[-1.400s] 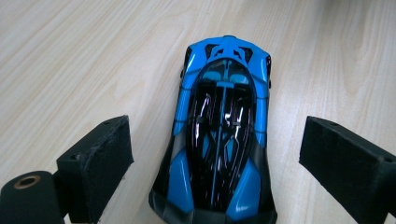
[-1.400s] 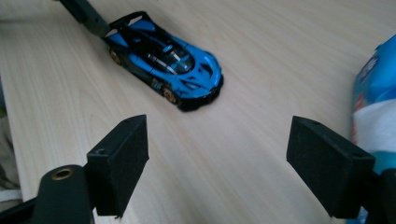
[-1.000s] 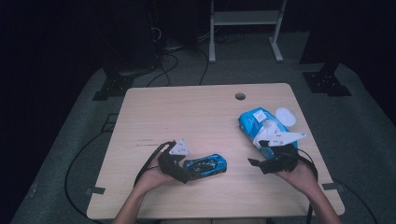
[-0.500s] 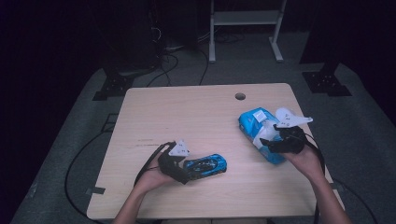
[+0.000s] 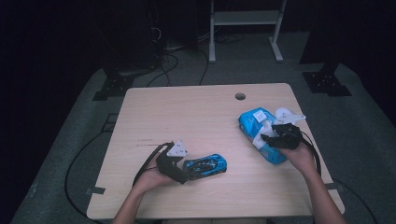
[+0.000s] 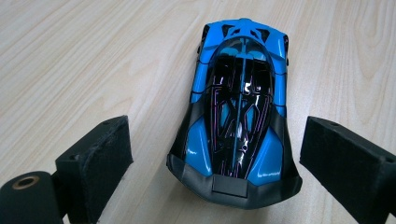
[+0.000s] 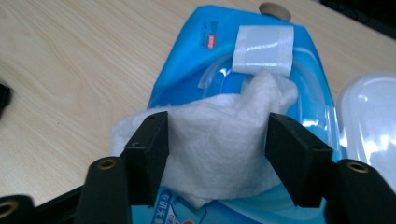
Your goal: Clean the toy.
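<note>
Right claw closing around a wipe at the pack; left claw open around a toy car.

The right claw (image 7: 214, 156) sits over the blue wipes pack (image 7: 243, 70), its jaws just closing in on either side of the white wipe (image 7: 215, 140) that sticks up from the pack's opening; the pads look to be at the wipe's edges, though a firm pinch cannot be confirmed. The pack lies on the right side of the desk (image 5: 187, 116), with its clear lid (image 7: 373, 107) just beside it. The left claw (image 6: 212, 154) stands open, its jaws apart on both sides of the blue and black toy car (image 6: 238, 107), touching neither flank. In the high view the car (image 5: 205, 165) rests near the desk's front edge, well apart from the pack (image 5: 261, 135).
</note>
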A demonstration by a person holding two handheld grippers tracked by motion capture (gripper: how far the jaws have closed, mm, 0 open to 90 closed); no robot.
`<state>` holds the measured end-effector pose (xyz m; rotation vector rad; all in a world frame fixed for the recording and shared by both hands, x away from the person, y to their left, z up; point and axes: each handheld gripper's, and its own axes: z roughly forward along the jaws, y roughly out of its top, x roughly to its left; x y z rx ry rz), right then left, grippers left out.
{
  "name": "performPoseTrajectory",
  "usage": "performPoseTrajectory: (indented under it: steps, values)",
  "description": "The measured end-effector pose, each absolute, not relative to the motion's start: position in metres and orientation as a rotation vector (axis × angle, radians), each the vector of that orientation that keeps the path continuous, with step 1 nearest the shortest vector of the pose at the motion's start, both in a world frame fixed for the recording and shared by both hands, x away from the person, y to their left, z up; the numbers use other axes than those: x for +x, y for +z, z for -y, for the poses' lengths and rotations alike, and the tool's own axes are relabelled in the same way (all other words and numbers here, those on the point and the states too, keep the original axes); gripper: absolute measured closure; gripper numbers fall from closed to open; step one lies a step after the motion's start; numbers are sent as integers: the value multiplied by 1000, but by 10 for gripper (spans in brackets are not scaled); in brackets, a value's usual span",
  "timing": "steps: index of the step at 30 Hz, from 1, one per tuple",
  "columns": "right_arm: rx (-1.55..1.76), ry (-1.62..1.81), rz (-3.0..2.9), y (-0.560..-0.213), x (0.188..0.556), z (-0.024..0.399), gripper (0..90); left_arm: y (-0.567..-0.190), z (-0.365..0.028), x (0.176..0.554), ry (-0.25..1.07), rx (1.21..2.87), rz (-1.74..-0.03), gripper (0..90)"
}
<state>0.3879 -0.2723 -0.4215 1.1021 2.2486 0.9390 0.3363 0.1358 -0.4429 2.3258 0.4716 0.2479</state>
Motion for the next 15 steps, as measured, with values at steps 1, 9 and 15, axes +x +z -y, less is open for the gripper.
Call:
performPoseTrajectory:
  steps: [1, 9, 15]
  values:
    - [1113, 946, -2251, -422, 389, 274, 437, -443, -136, 336, 249, 2323, -471, 85]
    - [1146, 984, -2234, -421, 391, 278, 663, -443, -136, 336, 278, 2330, -464, 89]
    - [1164, 999, -2222, -420, 391, 282, 773, -441, -140, 335, 310, 2317, -455, 88]
